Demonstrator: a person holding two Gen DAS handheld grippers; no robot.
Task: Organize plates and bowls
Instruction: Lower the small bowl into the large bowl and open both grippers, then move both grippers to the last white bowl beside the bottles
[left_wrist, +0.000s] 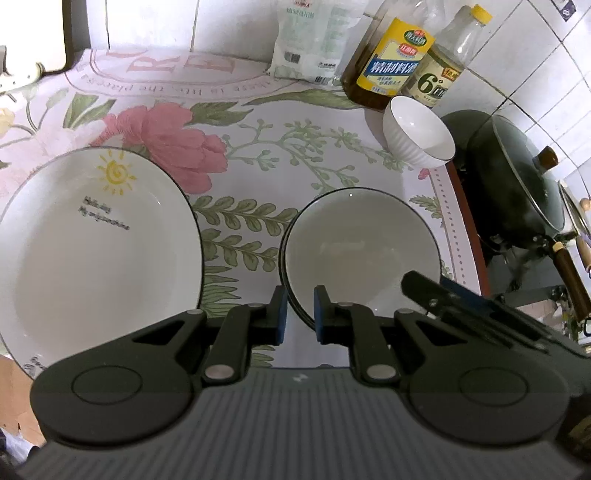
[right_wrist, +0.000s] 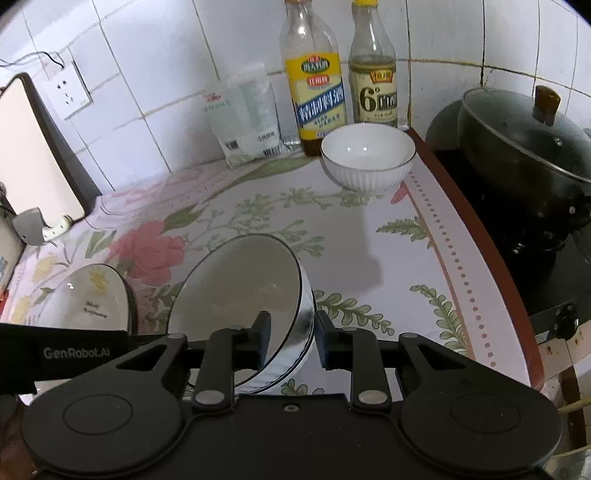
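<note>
- Sun-print plate (left_wrist: 92, 251) is laid flat on the floral tablecloth (left_wrist: 240, 184), at the left; it could be struck if the tilted bowl swings that way.
- Left gripper (left_wrist: 298, 314) is seen nearly closed, pinching the near rim of the dark-rimmed bowl (left_wrist: 362, 240).
- Dark-rimmed bowl, just beside the plate, is round, so no long axis is given; its mouth is tipped left.
- Right gripper (right_wrist: 293, 336) straddles the opposite wall, slightly parted, apparently not pressing; with a single thin pinch, a slip or drop is judged likely.
</note>
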